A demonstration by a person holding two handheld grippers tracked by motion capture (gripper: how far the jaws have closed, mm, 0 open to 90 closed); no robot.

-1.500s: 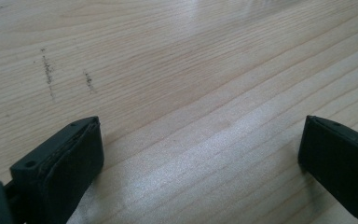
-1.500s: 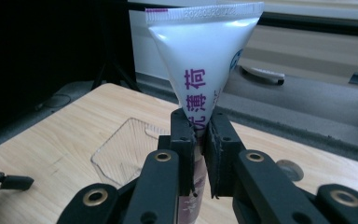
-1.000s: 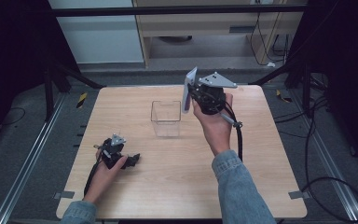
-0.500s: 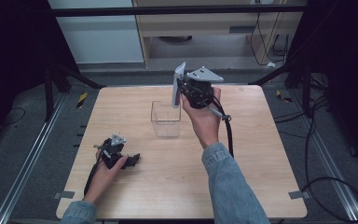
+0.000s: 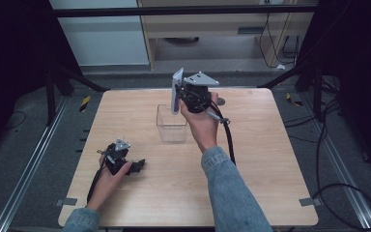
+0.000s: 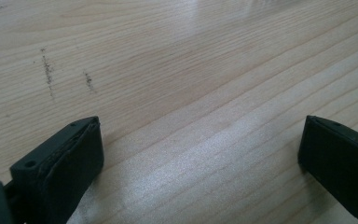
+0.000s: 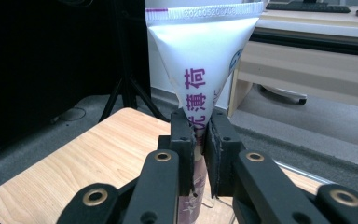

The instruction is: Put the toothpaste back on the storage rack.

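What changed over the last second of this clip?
The right tongs, shut on the white tube, carried it leftward in the high view, from right of the clear box to above its right edge. The grip on the tube stayed the same. The left tongs stayed open, resting on the table; the box did not move.

A pale wooden tabletop (image 5: 270,159) with light grain stands on the grey floor. A clear plastic box (image 5: 172,124) sits on it near the middle, toward the far edge. The left claw (image 5: 137,166) rests on the wood at the near left, jaws apart.
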